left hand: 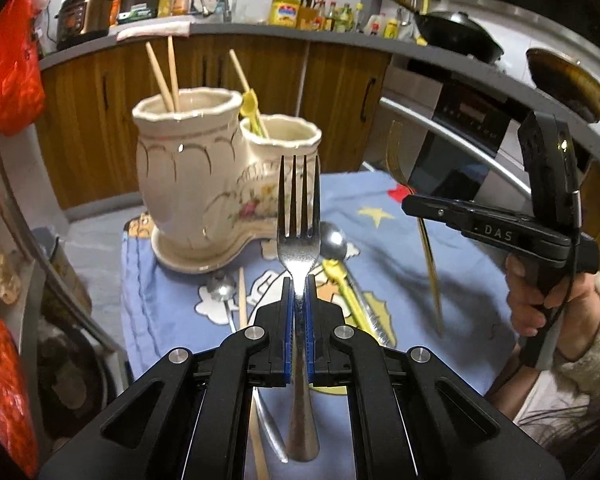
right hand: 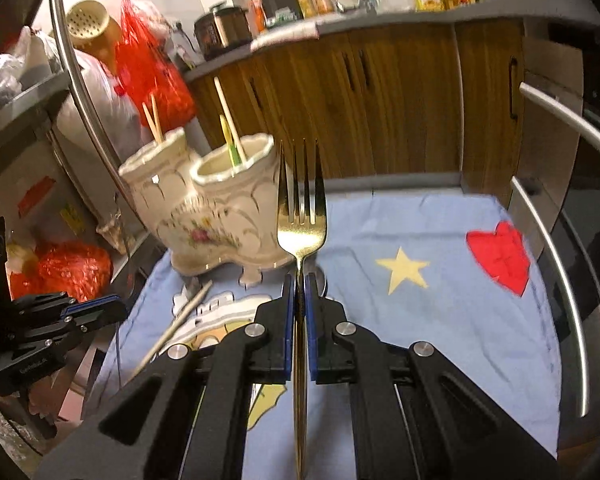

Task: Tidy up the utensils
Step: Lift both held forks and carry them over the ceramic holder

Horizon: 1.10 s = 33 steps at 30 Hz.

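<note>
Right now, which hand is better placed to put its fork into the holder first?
Probably left. The silver fork in the left gripper points at the holder just ahead. The right gripper with the gold fork is off to the holder's side.

Silver fork [left hand: 299,236]: polished steel, glossy. Gold fork [right hand: 301,232]: shiny gold-tone metal. Holder [left hand: 204,184]: glazed ceramic, glossy, upper left. Chopsticks [left hand: 168,76]: matt wood. Cloth [right hand: 440,280]: blue printed fabric, matt, wrinkled. Cabinets [right hand: 380,100]: wood-grain.
</note>
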Motion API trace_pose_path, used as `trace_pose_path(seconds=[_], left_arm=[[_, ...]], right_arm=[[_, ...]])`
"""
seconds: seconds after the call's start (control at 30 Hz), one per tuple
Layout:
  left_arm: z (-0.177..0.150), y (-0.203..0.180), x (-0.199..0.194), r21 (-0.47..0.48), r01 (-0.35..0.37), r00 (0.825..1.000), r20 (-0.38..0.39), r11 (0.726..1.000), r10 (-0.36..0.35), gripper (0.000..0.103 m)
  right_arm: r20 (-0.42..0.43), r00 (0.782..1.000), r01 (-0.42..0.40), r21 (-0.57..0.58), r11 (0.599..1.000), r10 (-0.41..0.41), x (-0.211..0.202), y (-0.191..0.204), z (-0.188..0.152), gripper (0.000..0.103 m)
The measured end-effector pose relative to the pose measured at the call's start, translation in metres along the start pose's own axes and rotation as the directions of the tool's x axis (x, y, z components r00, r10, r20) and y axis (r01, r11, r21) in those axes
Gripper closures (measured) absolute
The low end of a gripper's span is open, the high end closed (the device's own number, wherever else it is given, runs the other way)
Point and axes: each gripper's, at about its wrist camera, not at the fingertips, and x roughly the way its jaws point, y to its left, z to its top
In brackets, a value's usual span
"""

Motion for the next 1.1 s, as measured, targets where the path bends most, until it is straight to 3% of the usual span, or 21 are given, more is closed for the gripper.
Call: trace_pose_path(seconds=[0.27, 0.4, 0.7, 0.9, 0.93, 1.1], left_arm=[[0.017, 0.002, -0.027, 0.004, 0.039, 0.996, 0.085, 0.999, -0.039, 0.097], [0.033, 0.009, -0.042, -0.013, 0.026, 0.988, 0.152, 1.0, -0.023, 0.097], [0.088, 0.014, -0.055, -0.026, -0.056, 0.948, 0.312, 0.998, 0.061, 0.097], [0.122, 0.018, -0.058, -0.05, -0.139, 0.889, 0.433, 0.989, 0.147, 0.097], [0.127, 0.02, -0.058, -0.067, -0.161, 0.869, 0.463, 0.985, 0.174, 0.097], [0.141, 0.029, -0.051, -0.136, -0.228, 0.802, 0.535, 0.964, 0.265, 0.097]], right_arm=[[0.079, 0.997, -0.01, -0.033, 0.999, 0.012, -0.011, 0.007, 0.011, 0.098], [0.145, 0.989, -0.007, -0.06, 0.998, 0.016, -0.02, 0.016, 0.023, 0.098], [0.29, 0.956, -0.025, -0.104, 0.994, 0.054, -0.031, 0.041, 0.082, 0.098], [0.367, 0.927, -0.046, -0.1, 0.994, 0.08, -0.037, 0.044, 0.114, 0.098], [0.382, 0.92, -0.052, -0.091, 0.994, 0.083, -0.036, 0.044, 0.12, 0.098], [0.417, 0.906, -0.05, -0.067, 0.996, 0.074, -0.022, 0.045, 0.131, 0.098]])
